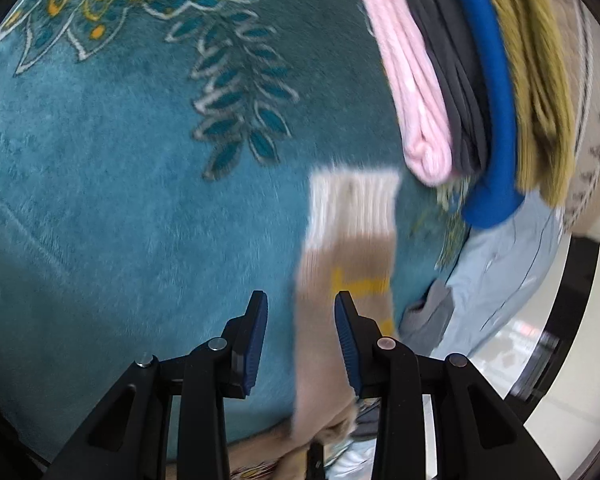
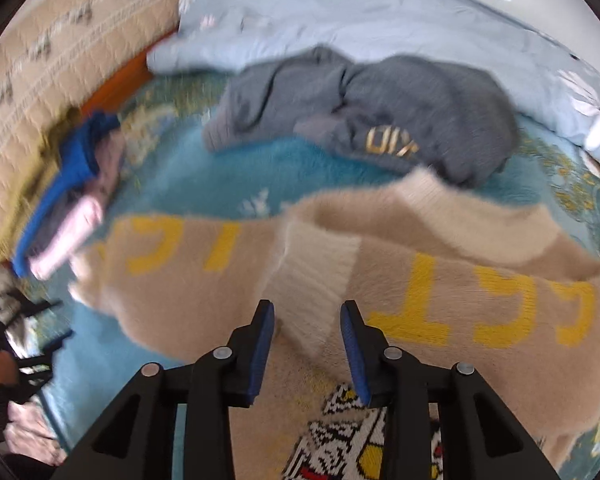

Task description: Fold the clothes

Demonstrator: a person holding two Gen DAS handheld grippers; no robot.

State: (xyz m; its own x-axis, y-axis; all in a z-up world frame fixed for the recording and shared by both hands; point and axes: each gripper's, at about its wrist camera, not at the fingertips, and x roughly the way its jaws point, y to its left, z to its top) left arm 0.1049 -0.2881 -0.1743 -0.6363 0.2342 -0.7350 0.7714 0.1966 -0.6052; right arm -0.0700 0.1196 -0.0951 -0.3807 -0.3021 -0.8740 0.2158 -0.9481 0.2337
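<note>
Sweater lies under both parted, empty jaws; only the right wrist view shows a grey hoodie

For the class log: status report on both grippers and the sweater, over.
Left gripper and right gripper: jaws open, empty. Beige sweater spread out, unfolded. Grey sweater lies beyond it.

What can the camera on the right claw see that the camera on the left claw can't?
Only the right view shows the crumpled grey sweatshirt with gold lettering.

Only the left view shows the blanket's leaf pattern close up.

Both show the beige sweater with yellow letters, the stack of folded clothes, the teal blanket and the pale blue quilt. Each sees its own open claw: right claw, left claw.
</note>
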